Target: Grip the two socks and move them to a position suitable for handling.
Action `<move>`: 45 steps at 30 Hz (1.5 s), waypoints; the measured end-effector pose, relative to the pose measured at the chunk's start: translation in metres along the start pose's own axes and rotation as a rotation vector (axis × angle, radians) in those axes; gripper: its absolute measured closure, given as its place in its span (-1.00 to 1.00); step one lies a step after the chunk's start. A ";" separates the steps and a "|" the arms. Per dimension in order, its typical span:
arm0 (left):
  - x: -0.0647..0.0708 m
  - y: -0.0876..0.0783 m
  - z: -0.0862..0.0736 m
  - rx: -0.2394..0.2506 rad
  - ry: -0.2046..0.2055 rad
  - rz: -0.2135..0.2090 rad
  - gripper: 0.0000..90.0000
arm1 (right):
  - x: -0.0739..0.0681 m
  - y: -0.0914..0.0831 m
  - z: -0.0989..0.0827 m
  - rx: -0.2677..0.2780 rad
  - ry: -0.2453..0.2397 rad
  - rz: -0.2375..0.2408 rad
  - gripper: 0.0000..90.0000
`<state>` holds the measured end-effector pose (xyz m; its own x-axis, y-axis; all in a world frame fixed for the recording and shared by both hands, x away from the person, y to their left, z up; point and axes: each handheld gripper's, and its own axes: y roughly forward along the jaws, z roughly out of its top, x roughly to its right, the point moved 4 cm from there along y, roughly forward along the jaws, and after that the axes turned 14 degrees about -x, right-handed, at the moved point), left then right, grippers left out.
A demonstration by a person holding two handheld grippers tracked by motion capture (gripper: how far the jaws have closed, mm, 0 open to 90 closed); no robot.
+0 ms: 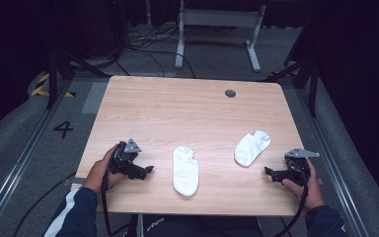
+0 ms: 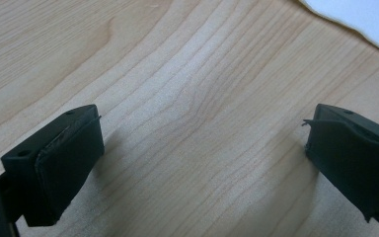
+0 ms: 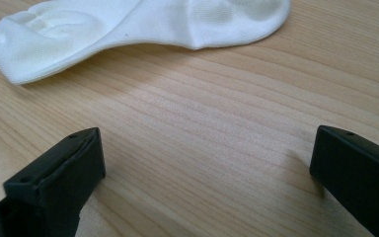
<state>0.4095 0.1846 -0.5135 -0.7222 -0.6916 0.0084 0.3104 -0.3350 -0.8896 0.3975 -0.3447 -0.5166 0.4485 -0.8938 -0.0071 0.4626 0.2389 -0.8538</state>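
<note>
Two white ankle socks lie flat on the wooden table [image 1: 192, 103]. The left sock [image 1: 185, 170] sits near the front edge at its middle; the right sock [image 1: 251, 147] lies well apart from it, toward the right edge. The left gripper [image 1: 148, 170] rests near the front-left corner, jaws spread wide around bare wood. The right gripper [image 1: 269, 171] rests near the front-right corner, jaws also wide apart and holding nothing, just short of the right sock.
</note>
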 end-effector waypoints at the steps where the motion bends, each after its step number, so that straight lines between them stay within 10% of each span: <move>1: 0.000 0.000 0.000 0.000 0.000 0.000 -0.97 | 0.000 0.000 0.000 0.000 0.000 0.000 -0.99; 12: 0.004 -0.003 -0.006 -0.009 -0.005 0.001 -0.97 | 0.000 0.001 0.001 -0.004 0.007 -0.011 -0.98; 17: 0.011 -0.011 -0.009 -0.013 -0.017 0.003 -0.70 | -0.002 -0.003 0.001 0.008 -0.037 0.015 -0.62; 22: 0.021 -0.014 -0.009 -0.033 0.049 -0.019 -0.61 | -0.005 -0.008 0.006 0.068 -0.074 0.032 -0.28; 32: 0.083 -0.021 0.015 0.039 0.226 -0.101 -0.43 | -0.020 -0.021 0.021 0.117 -0.153 0.044 -0.16; 45: 0.119 -0.001 0.038 0.021 0.321 -0.140 -0.19 | -0.050 -0.008 0.049 0.111 -0.282 0.082 0.13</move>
<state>0.3465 0.0779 -0.4947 -0.9153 -0.4024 -0.0180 0.2053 -0.4277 -0.8803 0.4090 -0.2830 -0.4840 0.6748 -0.7332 0.0841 0.4896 0.3594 -0.7944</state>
